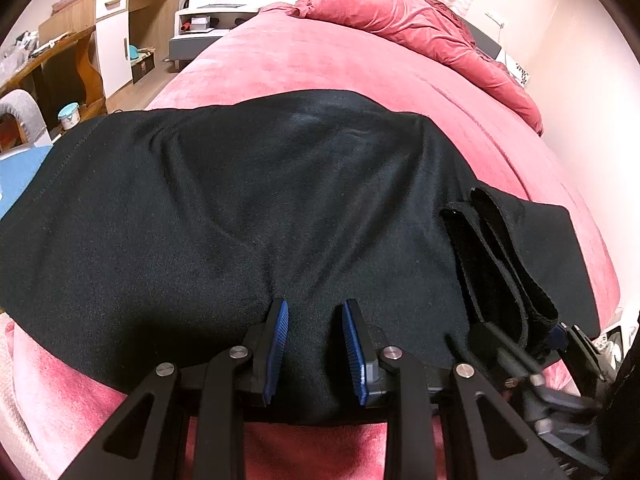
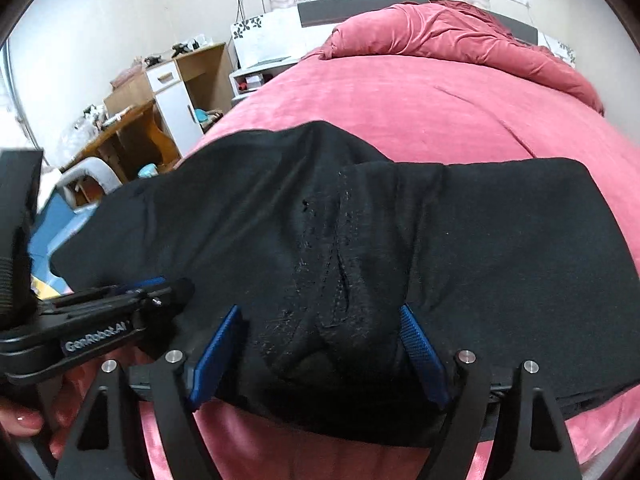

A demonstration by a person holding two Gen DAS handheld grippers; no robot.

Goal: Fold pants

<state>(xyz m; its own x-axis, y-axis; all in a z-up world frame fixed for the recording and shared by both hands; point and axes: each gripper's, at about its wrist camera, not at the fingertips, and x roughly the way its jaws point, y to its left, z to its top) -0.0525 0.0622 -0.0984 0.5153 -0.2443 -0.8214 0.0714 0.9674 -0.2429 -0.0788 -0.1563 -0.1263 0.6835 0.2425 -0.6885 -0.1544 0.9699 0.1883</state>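
Black pants (image 1: 248, 208) lie spread across the pink bed (image 1: 304, 60), also in the right wrist view (image 2: 460, 240). My left gripper (image 1: 316, 308) sits at the pants' near edge with its blue pads (image 1: 280, 336) apart and cloth lying between them. My right gripper (image 2: 324, 316) is open wide, its blue pads (image 2: 420, 344) either side of a bunched fold of pants. The right gripper shows at the lower right of the left wrist view (image 1: 556, 336), by a folded layer of the pants. The left gripper shows at the left of the right wrist view (image 2: 152, 296).
A rumpled pink duvet (image 1: 420, 28) lies at the head of the bed. A wooden desk (image 1: 72, 60), white cabinet (image 1: 114, 44) and nightstand (image 1: 208, 24) stand to the left. A blue item (image 1: 20, 176) lies at the bed's left edge.
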